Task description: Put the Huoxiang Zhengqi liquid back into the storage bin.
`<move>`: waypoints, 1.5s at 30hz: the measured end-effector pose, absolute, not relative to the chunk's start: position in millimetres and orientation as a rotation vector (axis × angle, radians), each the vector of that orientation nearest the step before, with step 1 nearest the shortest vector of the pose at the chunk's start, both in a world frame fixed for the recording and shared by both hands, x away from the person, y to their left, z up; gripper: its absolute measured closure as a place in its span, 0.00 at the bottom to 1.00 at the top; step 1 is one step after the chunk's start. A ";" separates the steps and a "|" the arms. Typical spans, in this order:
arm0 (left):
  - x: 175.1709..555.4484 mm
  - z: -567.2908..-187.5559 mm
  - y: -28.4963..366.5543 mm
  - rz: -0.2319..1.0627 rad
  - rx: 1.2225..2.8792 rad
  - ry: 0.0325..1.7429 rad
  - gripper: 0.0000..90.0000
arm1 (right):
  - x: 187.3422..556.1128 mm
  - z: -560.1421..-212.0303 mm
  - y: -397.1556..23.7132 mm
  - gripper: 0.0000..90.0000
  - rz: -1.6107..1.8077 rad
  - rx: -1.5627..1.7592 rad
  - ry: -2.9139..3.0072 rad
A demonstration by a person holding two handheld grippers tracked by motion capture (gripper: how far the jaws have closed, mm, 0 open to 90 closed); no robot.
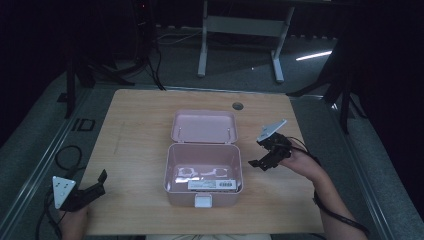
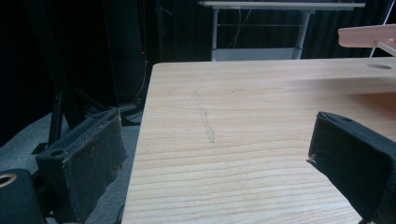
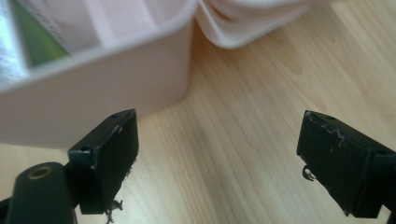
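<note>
Now both black padded claws, left claw [image 1: 100, 181] and right claw [image 1: 263, 156], gape beside the glossy round-cornered pink box [image 1: 204, 196].

Pale pink plastic lidded box [image 1: 204, 192], white latch, white-and-green packets inside; light wood-grain surface [image 1: 135, 145]; matte black tool jaws.

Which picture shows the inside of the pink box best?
The high view: it looks down into the open pink box and shows things lying inside. The right gripper view catches just a blurry corner and wall; the left gripper view only the lid's edge.
</note>
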State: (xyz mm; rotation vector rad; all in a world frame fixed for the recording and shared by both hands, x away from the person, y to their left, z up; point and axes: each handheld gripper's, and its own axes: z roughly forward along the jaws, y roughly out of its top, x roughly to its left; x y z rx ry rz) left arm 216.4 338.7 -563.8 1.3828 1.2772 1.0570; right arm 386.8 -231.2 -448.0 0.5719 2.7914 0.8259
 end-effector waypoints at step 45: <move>216.4 -563.8 338.6 1.057 1.385 1.277 0.04 | 372.9 -540.2 -329.8 0.13 1.046 1.203 2.130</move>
